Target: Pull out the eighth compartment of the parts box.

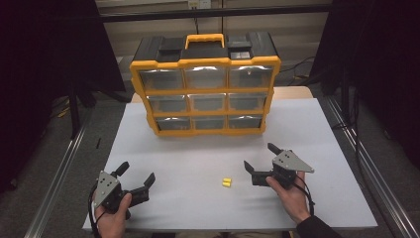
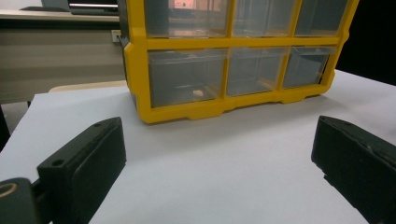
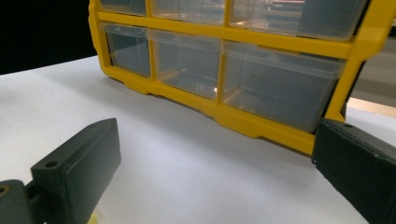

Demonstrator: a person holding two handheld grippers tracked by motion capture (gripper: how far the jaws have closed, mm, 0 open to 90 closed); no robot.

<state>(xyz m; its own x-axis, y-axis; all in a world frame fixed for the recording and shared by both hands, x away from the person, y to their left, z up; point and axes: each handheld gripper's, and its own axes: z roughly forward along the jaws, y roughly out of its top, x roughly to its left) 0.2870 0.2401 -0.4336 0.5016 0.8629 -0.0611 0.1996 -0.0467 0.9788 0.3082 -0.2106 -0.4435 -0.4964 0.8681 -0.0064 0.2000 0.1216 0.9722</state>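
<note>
Nearest the front edge of the desk [image 1: 163, 218], the left gripper [image 1: 134, 174] is held low by the person's left hand [image 1: 113, 218], its jaws spread wide and nothing caught between them; in the left gripper view both black jaws are seen well apart with bare desk between. Toward the front right, the right gripper [image 1: 258, 157] is held by the right hand [image 1: 292, 196], jaws likewise wide open and empty, angled in toward the middle of the desk. Just beside its nearer jaw, a small yellow piece [image 1: 226, 183] is seen lying on the desk, untouched, between the two grippers but closer to the right one; a sliver of yellow [image 3: 95, 218] is glimpsed at the bottom of the right gripper view. Whether it is one piece or two cannot be told. Further back, by the rear edge, a yellow drawer organizer [image 1: 205, 91] is stood upright, its nine clear drawers all pushed shut; a small pale item [image 2: 198, 93] is made out inside the bottom left drawer [image 2: 184, 81] in the left gripper view. By the look of it, the work is judged to be at its very start: nothing is grasped, no drawer is drawn out. The yellow piece has yet to be picked up, and a drawer is presumably still to be opened to receive it.
</note>
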